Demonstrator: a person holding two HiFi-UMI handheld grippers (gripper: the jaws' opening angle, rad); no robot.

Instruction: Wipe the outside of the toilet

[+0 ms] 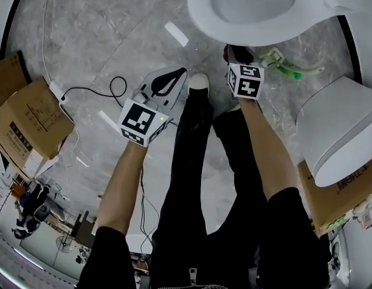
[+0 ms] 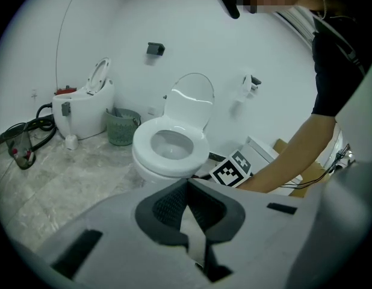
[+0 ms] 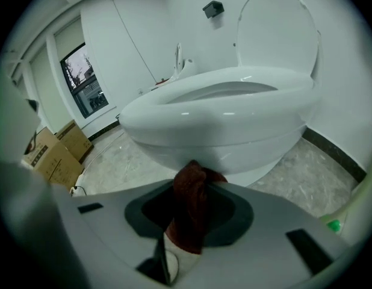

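Right tongs: clenched on a dark red cloth, which is bunched between the jaws and stands up past their tips.
Left tongs: shut with nothing held. The jaw tips are met in a point and are held over the floor, apart from the toilet.
Toilet: white, with the seat down and the lid raised. It is seen just ahead of the right tongs, and much of the right gripper view is filled by its bowl.
Cloth position: placed at the lower front of the bowl's outside, under the rim. Whether the bowl is touched cannot be told.
Floor: grey and marbled. A black cable is laid across it near the left tongs.
Cardboard boxes: set on the floor at the person's left, well apart from the toilet.
Second toilet: set by the wall with its lid up, with a green basket placed just beside it.
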